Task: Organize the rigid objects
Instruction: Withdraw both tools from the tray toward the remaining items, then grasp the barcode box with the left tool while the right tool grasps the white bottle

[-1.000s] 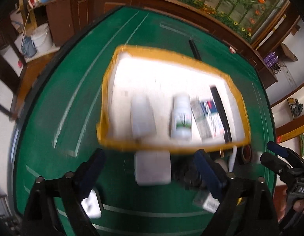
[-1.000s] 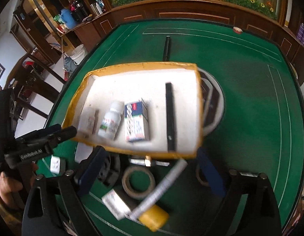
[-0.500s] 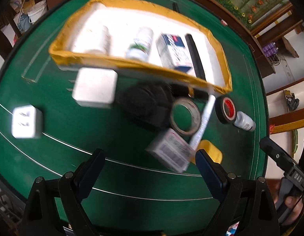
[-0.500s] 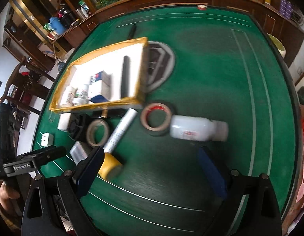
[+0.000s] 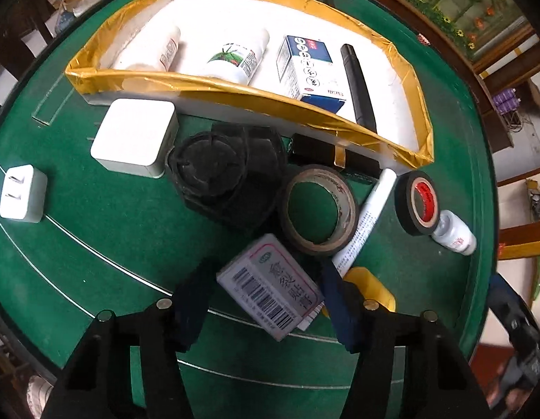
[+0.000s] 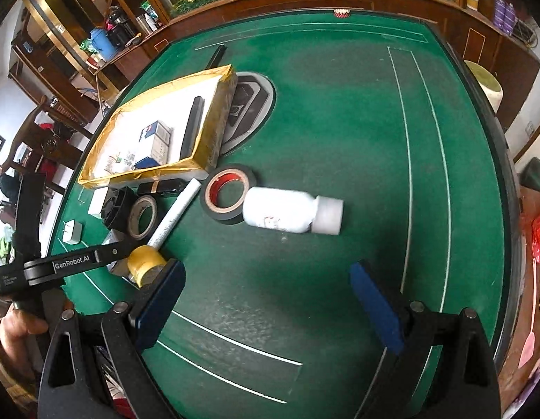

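A small grey box with a barcode [image 5: 270,286] lies on the green table between the fingers of my left gripper [image 5: 266,279]. The jaws are closing and their pads meet two of its corners. My right gripper [image 6: 264,272] hangs open over bare felt, with a white bottle [image 6: 290,214] lying on its side just ahead. The yellow-rimmed white tray [image 5: 235,85] holds two white bottles, a blue and white carton and a black bar. The right wrist view shows the left gripper's body, held by a hand, at the lower left.
Before the tray lie a white charger [image 5: 133,136], a small plug [image 5: 22,192], a black round fan [image 5: 224,174], a brown tape roll [image 5: 318,209], a white tube with yellow cap [image 5: 367,216] and a black tape roll [image 6: 228,192]. Green felt stretches right.
Both grippers swung from over the tray toward the clutter before it and sank. The left jaws narrowed around the barcode box. The right gripper now faces the white bottle.
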A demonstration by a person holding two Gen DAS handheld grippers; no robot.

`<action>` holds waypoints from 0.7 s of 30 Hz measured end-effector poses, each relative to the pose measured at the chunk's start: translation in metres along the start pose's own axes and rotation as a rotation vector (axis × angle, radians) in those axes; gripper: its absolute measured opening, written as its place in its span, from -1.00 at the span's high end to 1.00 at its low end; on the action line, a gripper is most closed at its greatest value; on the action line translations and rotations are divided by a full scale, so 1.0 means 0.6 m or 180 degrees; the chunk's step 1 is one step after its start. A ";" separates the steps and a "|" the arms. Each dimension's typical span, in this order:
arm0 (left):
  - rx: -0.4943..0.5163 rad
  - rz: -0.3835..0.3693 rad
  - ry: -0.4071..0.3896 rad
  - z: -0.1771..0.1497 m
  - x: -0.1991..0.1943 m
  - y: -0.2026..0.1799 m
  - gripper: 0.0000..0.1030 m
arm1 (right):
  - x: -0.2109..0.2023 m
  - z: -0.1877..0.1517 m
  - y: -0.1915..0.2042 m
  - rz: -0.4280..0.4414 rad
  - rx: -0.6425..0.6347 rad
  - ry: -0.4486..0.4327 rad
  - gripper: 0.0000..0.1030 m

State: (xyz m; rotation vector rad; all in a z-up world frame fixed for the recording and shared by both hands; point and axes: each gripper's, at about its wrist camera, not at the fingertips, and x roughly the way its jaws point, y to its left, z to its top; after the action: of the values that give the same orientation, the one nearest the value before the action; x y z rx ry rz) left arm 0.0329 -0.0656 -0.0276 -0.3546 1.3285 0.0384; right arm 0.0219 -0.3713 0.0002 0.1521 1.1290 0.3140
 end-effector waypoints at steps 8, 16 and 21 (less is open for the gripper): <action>0.0180 -0.0138 0.0012 -0.027 -0.018 0.032 -0.22 | 0.043 0.039 0.011 -0.0131 -0.0768 0.0057 -0.85; -0.0027 -0.0219 -0.0006 -0.039 -0.029 0.046 -0.34 | 0.128 0.047 0.041 -0.0456 -0.1565 0.0373 -0.02; 0.0034 -0.0096 -0.0075 -0.042 -0.034 0.025 -0.33 | 0.119 0.043 0.039 -0.0353 -0.1410 0.0379 0.26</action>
State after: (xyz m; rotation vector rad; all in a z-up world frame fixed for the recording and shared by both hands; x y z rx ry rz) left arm 0.0004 -0.0549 -0.0164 -0.3641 1.2994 0.0103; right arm 0.0693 -0.3254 -0.0439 -0.3228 1.1538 0.4703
